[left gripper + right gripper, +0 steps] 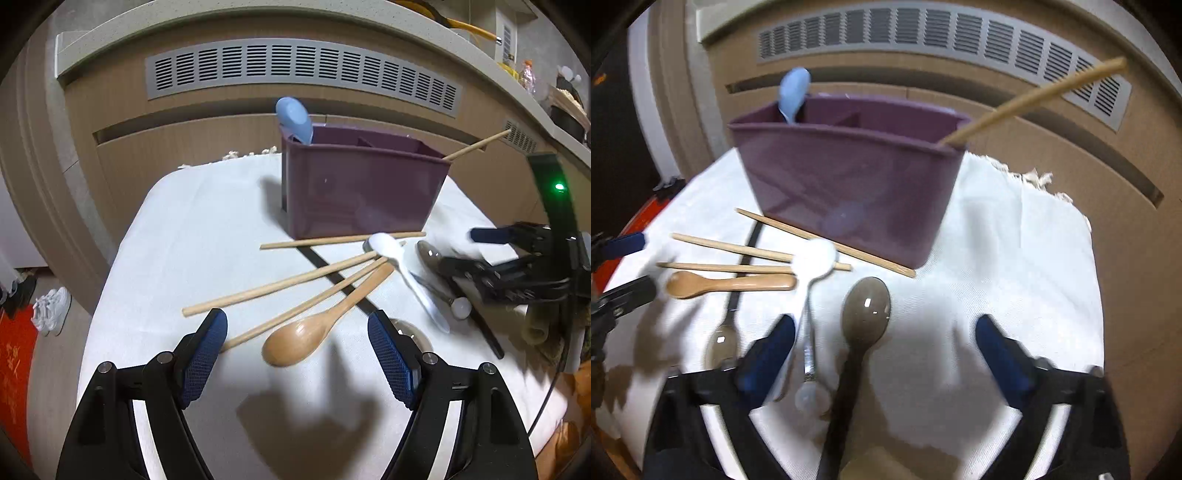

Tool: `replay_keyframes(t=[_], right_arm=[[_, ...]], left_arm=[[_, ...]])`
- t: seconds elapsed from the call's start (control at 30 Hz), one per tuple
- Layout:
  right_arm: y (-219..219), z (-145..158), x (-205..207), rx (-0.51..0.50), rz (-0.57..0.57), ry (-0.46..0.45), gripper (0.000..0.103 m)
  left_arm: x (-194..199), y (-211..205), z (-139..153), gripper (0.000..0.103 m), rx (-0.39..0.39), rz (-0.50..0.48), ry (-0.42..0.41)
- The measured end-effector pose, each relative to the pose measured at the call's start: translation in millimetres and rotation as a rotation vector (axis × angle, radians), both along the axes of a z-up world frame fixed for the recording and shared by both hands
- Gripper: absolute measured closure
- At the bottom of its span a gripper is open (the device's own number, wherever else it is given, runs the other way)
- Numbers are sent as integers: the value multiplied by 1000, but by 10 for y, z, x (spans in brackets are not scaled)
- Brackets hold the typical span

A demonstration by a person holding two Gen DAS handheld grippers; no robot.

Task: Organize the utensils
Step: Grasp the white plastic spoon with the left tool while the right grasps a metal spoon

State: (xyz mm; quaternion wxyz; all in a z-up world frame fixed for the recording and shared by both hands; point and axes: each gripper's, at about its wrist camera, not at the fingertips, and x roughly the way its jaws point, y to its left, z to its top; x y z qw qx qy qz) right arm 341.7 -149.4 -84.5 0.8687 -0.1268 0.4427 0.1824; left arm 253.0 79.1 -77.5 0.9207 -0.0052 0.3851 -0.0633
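Two hand-held grippers hang over a counter with a white cloth on it. The left hand-held gripper has its blue pads spread wide and grasps nothing. The bowl of a wooden spoon lies on the cloth right between its two fingers, and neither pad touches it. The right hand-held gripper is blurry. Its fingers also stand apart with nothing pinched, and a dark spoon lies between them, nearer the left finger, which it does not touch. Just beside that finger lies a white spoon, whose bowl rests on top of some chopsticks. A thin metal spoon lies next to the white one, and one more clear brown spoon with a black handle sits further left. The chopsticks fan out across the cloth, and one lies right along the front of the box. Behind all of this stands a purple box with walls inside that split it into parts. A light blue spoon stands up in the far left corner of the box. One chopstick leans out of the right end. Behind the counter is a brown wall with a long grey vent.
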Motion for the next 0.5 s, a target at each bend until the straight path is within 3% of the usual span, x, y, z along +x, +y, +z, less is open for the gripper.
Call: replay_keyframes(t=[0.07,0.33,0.4,0.5], right_arm=[[35,-80,98,9,3,64,64],[178,-121,125,-16,19,46,64],[176,-105,99,-15,26,54,72],[110,-42,2,-3,35,50,72]], left_arm=[[-2,21,-29,24,-16,5,10],[-8,12,-85,24,-48,-4,33],[-5,-21,-83,24,-53,-11,40],[16,-106,-68,24,-48,-30,48]])
